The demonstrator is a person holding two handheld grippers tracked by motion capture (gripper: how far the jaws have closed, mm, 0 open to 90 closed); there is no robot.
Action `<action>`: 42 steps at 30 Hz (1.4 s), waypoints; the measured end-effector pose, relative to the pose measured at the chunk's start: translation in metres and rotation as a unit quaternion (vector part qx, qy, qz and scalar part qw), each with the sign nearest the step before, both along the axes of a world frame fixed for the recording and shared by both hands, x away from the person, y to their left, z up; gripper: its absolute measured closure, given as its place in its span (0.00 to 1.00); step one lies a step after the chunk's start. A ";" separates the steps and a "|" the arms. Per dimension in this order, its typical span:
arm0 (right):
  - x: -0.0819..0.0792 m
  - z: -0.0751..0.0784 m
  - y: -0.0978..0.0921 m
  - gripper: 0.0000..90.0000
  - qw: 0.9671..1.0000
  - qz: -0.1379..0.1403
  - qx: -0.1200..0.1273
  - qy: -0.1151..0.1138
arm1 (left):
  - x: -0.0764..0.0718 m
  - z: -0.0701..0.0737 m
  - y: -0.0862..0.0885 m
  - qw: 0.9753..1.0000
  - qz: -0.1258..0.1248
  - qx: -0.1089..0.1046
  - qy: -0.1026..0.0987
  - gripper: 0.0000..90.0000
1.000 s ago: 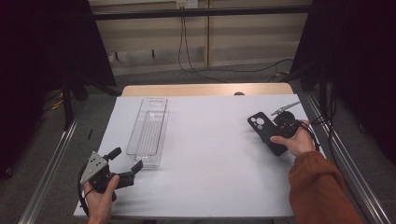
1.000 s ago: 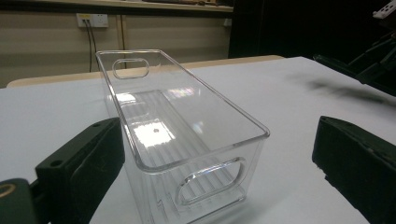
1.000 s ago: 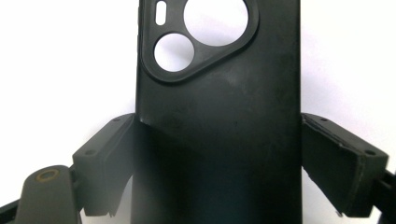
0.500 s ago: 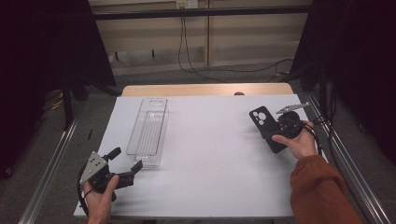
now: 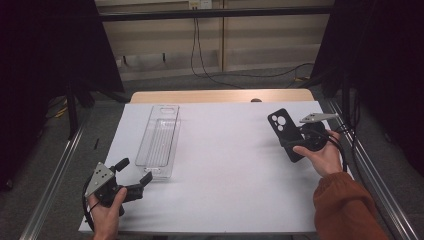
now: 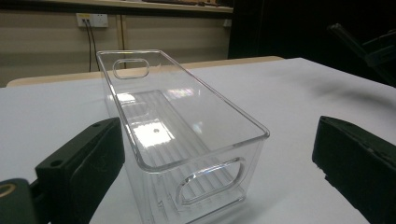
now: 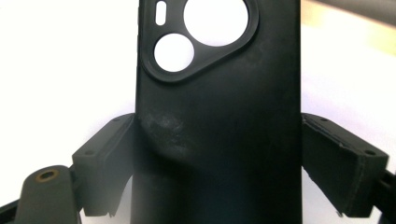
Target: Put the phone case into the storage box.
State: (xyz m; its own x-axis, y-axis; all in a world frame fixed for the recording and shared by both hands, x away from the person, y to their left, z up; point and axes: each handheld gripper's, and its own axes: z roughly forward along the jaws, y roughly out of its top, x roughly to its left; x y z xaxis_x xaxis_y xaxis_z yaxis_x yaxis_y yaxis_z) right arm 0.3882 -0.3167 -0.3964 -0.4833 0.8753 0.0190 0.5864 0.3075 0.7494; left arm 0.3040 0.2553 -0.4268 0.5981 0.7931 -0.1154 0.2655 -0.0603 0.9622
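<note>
The right gripper is clamped on a black phone case, its jaws pressing the two long edges so hard that the soft back buckles a little between them. The case is lifted clear of the bench at its right side, tilted, camera cutouts upward. The clear bin stands empty well to the left, long axis running away from the person. The left gripper rests low near the bin's near end, jaws spread wide and holding nothing; in its own view the bin sits between them. So the pickup looks done; carrying the case across and placing it in the bin appears to remain.
</note>
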 end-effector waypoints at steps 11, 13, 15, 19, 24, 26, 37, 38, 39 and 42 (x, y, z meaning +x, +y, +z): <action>-0.014 -0.012 0.001 0.16 0.998 -0.001 0.041 -0.051 | 0.000 0.000 0.000 1.000 -0.003 0.003 0.000 0.03; -0.016 -0.012 -0.001 0.16 0.997 -0.001 0.047 -0.064 | 0.000 0.000 0.000 1.000 -0.003 0.003 0.001 0.03; -0.020 -0.011 -0.002 0.16 0.996 -0.001 0.047 -0.080 | 0.000 0.000 0.000 1.000 -0.003 0.003 0.001 0.03; -0.029 -0.004 -0.005 0.16 0.994 0.001 0.049 -0.101 | 0.000 0.000 -0.001 1.000 -0.004 0.003 0.001 0.03; -0.036 -0.014 -0.006 0.16 0.992 -0.003 0.068 -0.108 | 0.000 0.000 0.000 1.000 -0.002 0.003 -0.001 0.03; -0.038 -0.019 -0.006 0.16 0.991 -0.003 0.078 -0.111 | 0.000 -0.001 0.000 1.000 -0.002 0.001 0.002 0.03; -0.058 -0.021 0.000 0.16 0.984 0.017 0.100 -0.147 | 0.000 -0.001 0.000 1.000 -0.003 0.001 0.002 0.03; -0.059 -0.021 0.001 0.16 0.984 0.018 0.101 -0.149 | 0.000 -0.001 0.000 1.000 -0.004 0.002 0.002 0.03; -0.062 -0.022 0.003 0.16 0.983 0.024 0.106 -0.149 | 0.000 -0.001 -0.001 1.000 -0.004 0.002 0.002 0.03; -0.064 -0.025 0.005 0.16 0.983 0.030 0.109 -0.143 | 0.000 0.000 -0.001 1.000 -0.003 0.001 0.001 0.03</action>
State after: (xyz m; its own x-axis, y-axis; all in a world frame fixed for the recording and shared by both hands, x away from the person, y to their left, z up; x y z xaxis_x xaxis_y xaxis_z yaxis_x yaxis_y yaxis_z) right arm 0.3240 -0.3115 -0.4213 -0.5465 0.8354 0.0589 0.3271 0.1482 0.9333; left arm 0.3042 0.2547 -0.4272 0.6028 0.7895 -0.1154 0.2672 -0.0635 0.9615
